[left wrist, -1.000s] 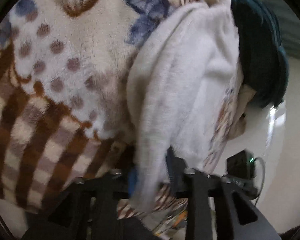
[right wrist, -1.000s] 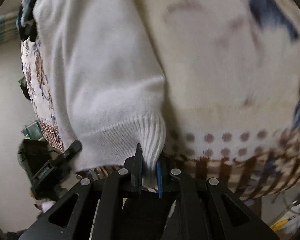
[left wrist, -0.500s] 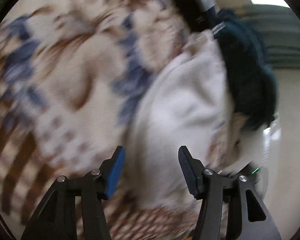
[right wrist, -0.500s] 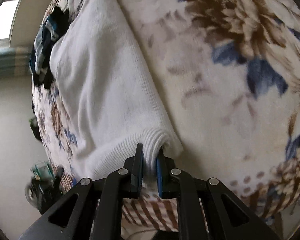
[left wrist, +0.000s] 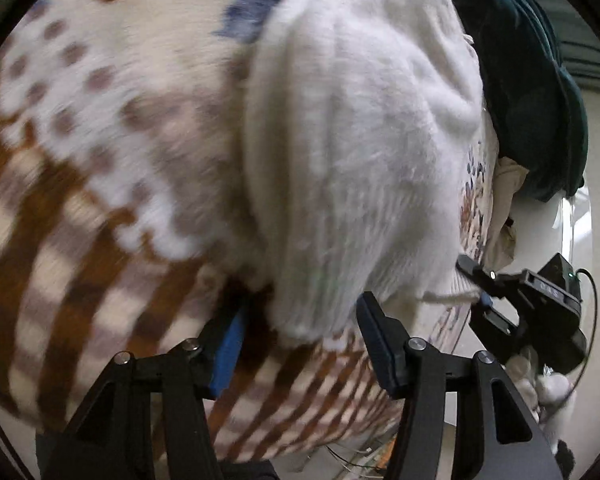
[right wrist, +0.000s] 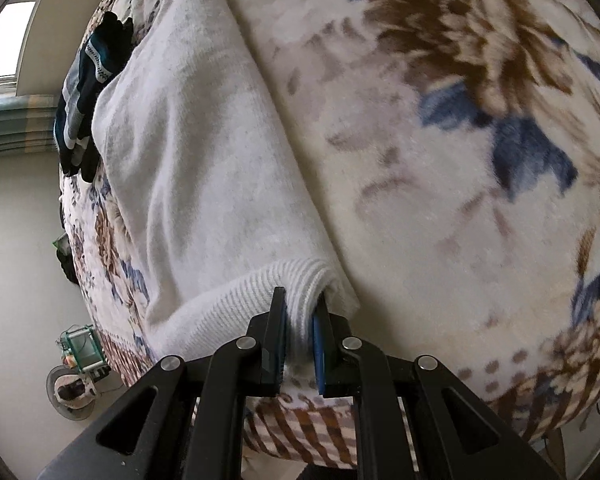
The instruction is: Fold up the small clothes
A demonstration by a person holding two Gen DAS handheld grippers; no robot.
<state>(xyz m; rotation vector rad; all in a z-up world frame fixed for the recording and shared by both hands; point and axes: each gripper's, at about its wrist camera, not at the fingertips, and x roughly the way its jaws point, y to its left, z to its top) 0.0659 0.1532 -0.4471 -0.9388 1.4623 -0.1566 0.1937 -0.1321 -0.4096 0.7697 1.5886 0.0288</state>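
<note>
Fleece blanket [right wrist: 440,200], cream with brown and blue flowers, carries one white fuzzy knit sweater [right wrist: 204,184] along its left side. Soft, light and floppy, it probably handles best by the ribbed hem. Right gripper [right wrist: 300,320] pinches that hem; left gripper [left wrist: 300,340] is closing, its jaws not yet touching the sweater's near corner.

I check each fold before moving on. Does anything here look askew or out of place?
Nothing is damaged or spilled. The white sweater lies in a long fold on the floral blanket, its ribbed hem pinched in the right gripper. The left gripper is closing, its pads not gripping the near corner.
</note>
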